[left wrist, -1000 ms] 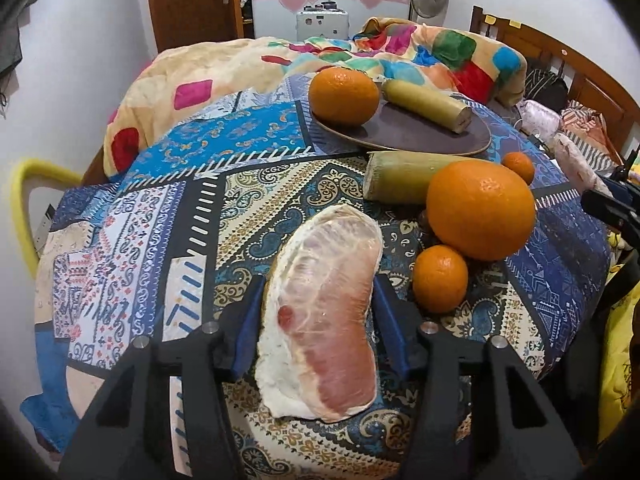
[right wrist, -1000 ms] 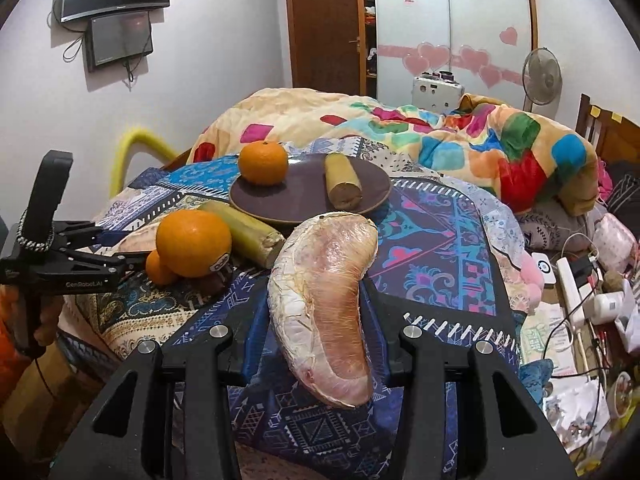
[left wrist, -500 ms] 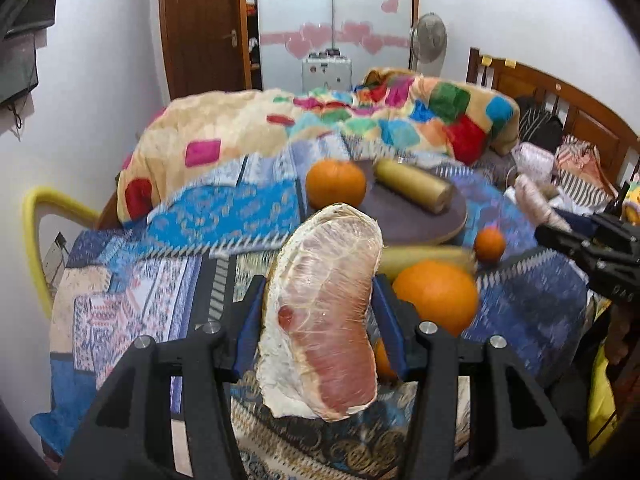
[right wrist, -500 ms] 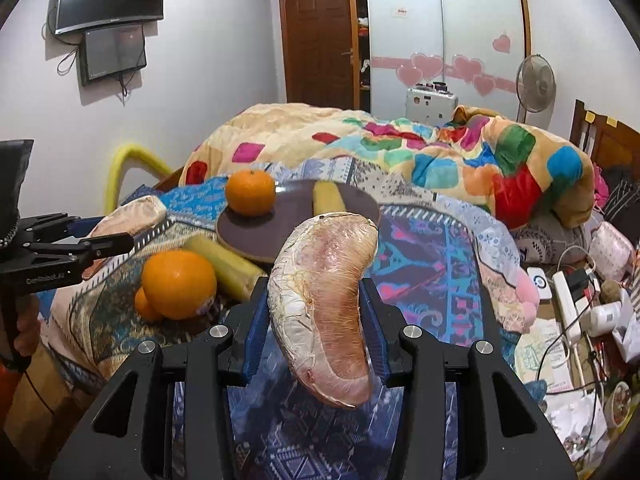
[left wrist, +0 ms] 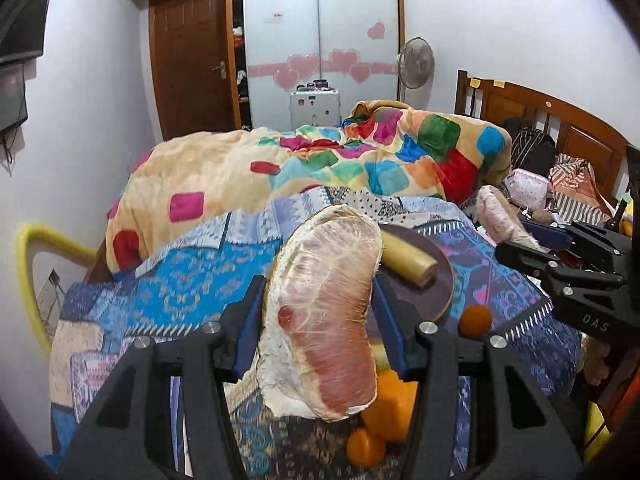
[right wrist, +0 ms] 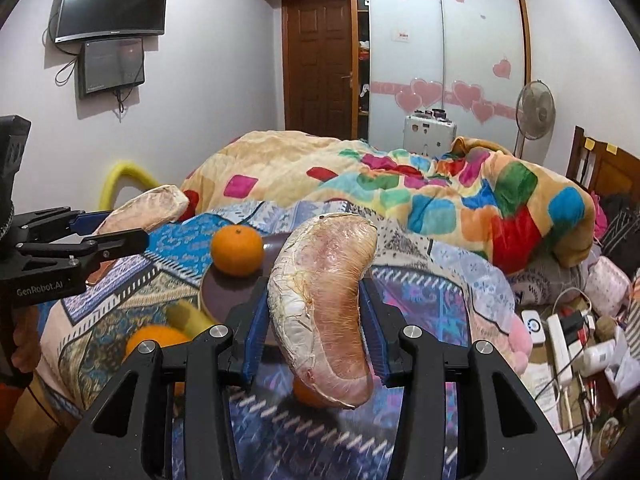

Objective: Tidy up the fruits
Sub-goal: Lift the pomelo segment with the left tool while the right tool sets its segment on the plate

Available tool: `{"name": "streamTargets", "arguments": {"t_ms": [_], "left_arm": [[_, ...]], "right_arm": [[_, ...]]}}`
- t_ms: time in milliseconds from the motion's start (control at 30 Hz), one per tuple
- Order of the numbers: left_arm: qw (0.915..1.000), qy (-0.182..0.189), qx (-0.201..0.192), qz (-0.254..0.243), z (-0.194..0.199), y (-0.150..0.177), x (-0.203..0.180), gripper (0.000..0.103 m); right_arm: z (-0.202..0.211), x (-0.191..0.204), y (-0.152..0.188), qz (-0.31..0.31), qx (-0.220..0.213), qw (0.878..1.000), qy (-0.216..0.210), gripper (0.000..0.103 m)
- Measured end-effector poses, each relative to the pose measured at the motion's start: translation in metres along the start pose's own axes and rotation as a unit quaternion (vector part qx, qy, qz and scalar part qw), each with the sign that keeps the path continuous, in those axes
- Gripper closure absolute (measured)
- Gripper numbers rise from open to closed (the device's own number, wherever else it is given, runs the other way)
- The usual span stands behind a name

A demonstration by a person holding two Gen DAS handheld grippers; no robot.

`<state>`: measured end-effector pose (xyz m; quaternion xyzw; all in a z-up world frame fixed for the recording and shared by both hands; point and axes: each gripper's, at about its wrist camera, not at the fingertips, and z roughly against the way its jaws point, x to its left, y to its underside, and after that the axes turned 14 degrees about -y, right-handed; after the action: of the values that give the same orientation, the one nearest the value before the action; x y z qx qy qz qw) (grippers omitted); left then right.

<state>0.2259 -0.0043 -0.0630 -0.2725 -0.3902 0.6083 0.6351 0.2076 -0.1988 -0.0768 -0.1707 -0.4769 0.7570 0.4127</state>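
Left wrist: your left gripper [left wrist: 320,316] is clamped on a wrapped pomelo wedge [left wrist: 324,312], held up over the bed's patterned cloth [left wrist: 192,292]; brown plate [left wrist: 440,280] w/ yellow cylinder [left wrist: 406,260] just behind.

Right wrist: your right gripper [right wrist: 316,316] is clamped on 2nd pomelo wedge [right wrist: 324,300], above the plate [right wrist: 218,300]; orange [right wrist: 237,250] sits at plate's far-left edge.

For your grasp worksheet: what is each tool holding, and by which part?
The left tool grips a wrapped pomelo segment across its middle, by its flat sides. The right tool grips another pomelo segment the same way.
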Motion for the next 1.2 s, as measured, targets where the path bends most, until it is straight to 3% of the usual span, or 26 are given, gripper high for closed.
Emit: {"name": "streamTargets", "arguments": {"t_ms": [433, 733, 1200], "left_arm": [[1.0, 0.005, -0.005, -0.004, -0.043, -0.032, -0.016, 0.051], [0.9999, 0.001, 0.013, 0.006, -0.074, -0.04, -0.014, 0.051], [0.9988, 0.002, 0.048, 0.013, -0.103, -0.038, -0.007, 0.051]], "right_arm": [[-0.048, -0.013, -0.023, 0.011, 0.027, 1.0, 0.003, 0.063], [-0.08, -0.01, -0.036, 0.029, 0.054, 0.998, -0.003, 0.063], [-0.13, -0.013, -0.032, 0.029, 0.138, 0.99, -0.031, 0.062]]}}
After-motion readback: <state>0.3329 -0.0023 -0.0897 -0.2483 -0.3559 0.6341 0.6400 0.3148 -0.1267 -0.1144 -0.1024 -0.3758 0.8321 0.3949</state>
